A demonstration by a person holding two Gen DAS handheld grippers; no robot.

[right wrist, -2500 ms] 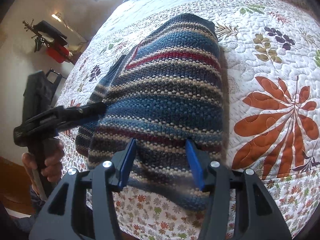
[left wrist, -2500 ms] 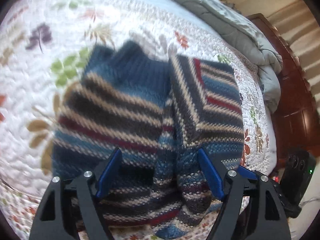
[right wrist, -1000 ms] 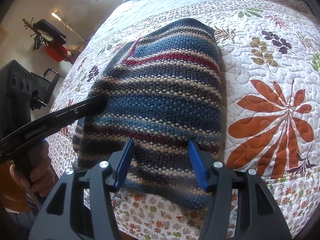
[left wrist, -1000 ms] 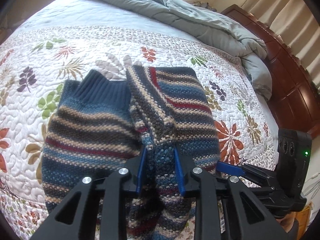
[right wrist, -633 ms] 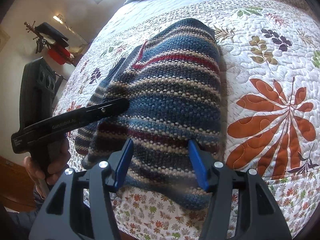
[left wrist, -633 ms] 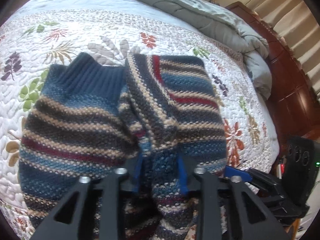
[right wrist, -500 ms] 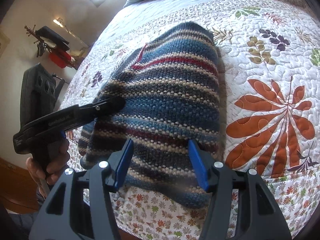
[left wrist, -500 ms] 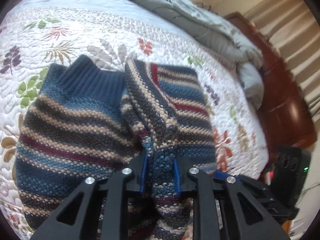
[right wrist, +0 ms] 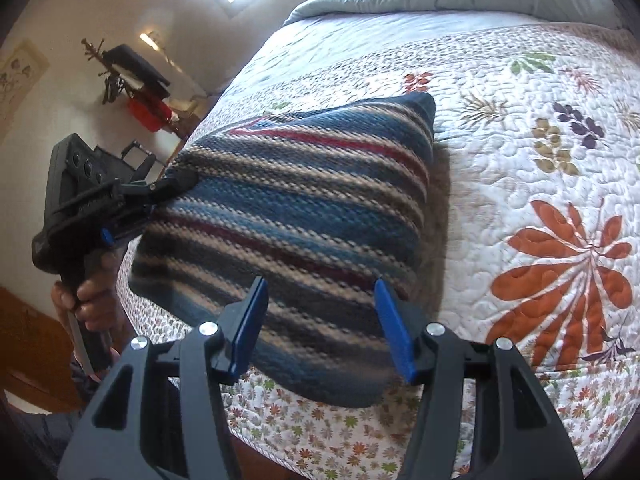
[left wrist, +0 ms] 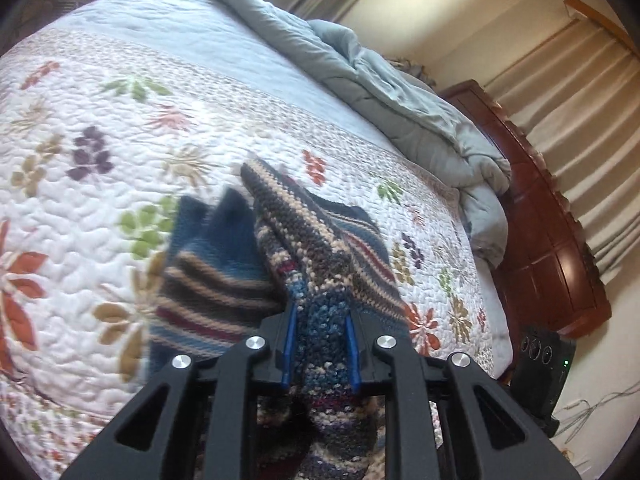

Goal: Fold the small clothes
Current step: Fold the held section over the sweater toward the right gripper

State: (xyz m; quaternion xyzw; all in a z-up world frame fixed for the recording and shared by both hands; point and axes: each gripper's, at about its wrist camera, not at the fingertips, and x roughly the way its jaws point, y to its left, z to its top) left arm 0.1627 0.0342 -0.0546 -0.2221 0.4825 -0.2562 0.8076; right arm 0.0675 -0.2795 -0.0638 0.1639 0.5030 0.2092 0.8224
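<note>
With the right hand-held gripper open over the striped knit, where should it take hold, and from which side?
The near hem of the striped knit, hanging past the quilt's edge, approached from the bed's front. That edge lies free just beyond the open right hand-held gripper, while the left hand-held gripper already pinches a bunched fold on the other side.

This is a bedroom in a home. A wide bed fills most of both views, covered by a white quilted bedspread (left wrist: 224, 128) stitched with leaves and flowers in orange, green and purple, and a pale grey-blue duvet (left wrist: 400, 96) lies bunched along its far side. Behind the bed stands a dark reddish wooden headboard (left wrist: 556, 248), and long cream curtains (left wrist: 592, 92) hang beside it. In the right wrist view, a coat stand (right wrist: 120, 68) holds what seem to be dark bags or clothes against a plain light wall, and a framed picture (right wrist: 20, 72) hangs nearby.
</note>
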